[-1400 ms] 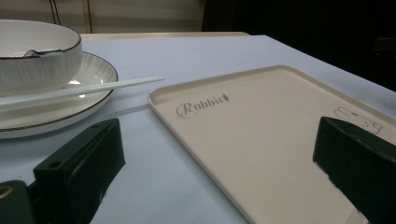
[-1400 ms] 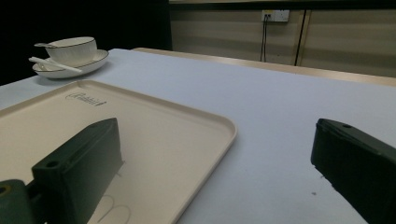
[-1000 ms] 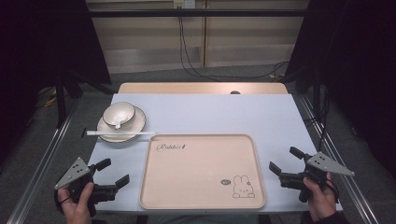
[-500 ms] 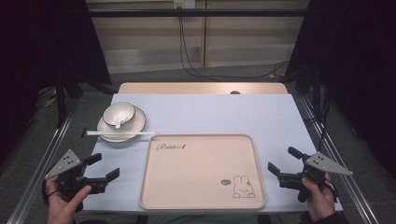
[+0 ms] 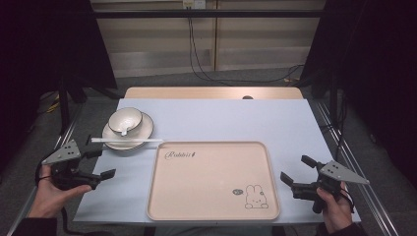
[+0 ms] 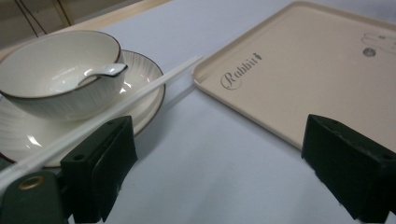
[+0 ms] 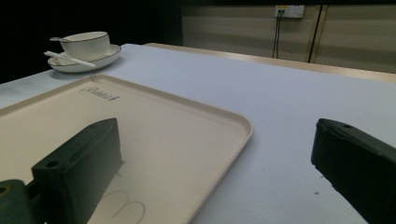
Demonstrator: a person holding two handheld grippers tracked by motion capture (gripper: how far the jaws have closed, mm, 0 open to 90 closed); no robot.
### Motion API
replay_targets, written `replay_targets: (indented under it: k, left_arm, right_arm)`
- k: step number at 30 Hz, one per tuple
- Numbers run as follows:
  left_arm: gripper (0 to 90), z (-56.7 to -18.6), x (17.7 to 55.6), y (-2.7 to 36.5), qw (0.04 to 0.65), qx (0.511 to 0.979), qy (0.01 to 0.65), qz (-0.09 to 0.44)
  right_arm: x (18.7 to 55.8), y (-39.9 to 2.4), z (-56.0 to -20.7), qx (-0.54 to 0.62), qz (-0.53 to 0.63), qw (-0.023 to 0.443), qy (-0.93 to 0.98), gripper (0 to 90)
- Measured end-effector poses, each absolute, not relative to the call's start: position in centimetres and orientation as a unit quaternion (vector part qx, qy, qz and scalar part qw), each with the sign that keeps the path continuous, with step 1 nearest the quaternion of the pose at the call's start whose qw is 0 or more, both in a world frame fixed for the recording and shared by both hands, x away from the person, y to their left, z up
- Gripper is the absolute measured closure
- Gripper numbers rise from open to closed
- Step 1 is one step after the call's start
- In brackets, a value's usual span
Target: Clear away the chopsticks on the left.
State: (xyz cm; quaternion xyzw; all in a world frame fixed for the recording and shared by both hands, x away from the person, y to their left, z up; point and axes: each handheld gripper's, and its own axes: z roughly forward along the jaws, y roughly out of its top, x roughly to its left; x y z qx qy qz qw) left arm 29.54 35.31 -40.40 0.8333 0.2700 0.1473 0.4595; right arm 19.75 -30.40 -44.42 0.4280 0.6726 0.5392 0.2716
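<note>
The left hand-held gripper (image 5: pixel 101 162) has moved since a second ago: in the high view it went from the near edge of the counter (image 5: pixel 216 123), just beside the beige tray (image 5: pixel 214 211), out to the left and away from the person. Its jaws now point across toward the plate (image 5: pixel 114 141) and the white chopsticks (image 5: pixel 127 140) lying over that plate's rim. Its jaws have just been closing a little, nothing between them.
</note>
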Motion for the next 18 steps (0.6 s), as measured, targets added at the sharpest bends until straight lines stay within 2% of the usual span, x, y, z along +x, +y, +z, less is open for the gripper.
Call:
replay_targets:
  k: [3,8,13,18]
  left_arm:
    - [10.5,-40.5,30.8,35.6,0.442,0.848,0.25,0.154]
    - [17.6,-40.7,33.0,36.2,0.425,0.867,0.216,0.143]
    - [19.0,-41.0,35.0,36.8,0.409,0.88,0.193,0.144]
    - [27.4,-41.1,36.7,36.8,0.395,0.892,0.169,0.139]
  right_arm:
    - [19.8,-30.4,-44.4,0.428,0.539,0.271,0.673,1.5]
    - [19.8,-30.3,-44.5,0.423,0.539,0.268,0.677,1.4]
    - [19.7,-30.2,-44.5,0.425,0.54,0.268,0.675,1.4]
    - [19.7,-30.2,-44.5,0.425,0.54,0.268,0.675,1.4]
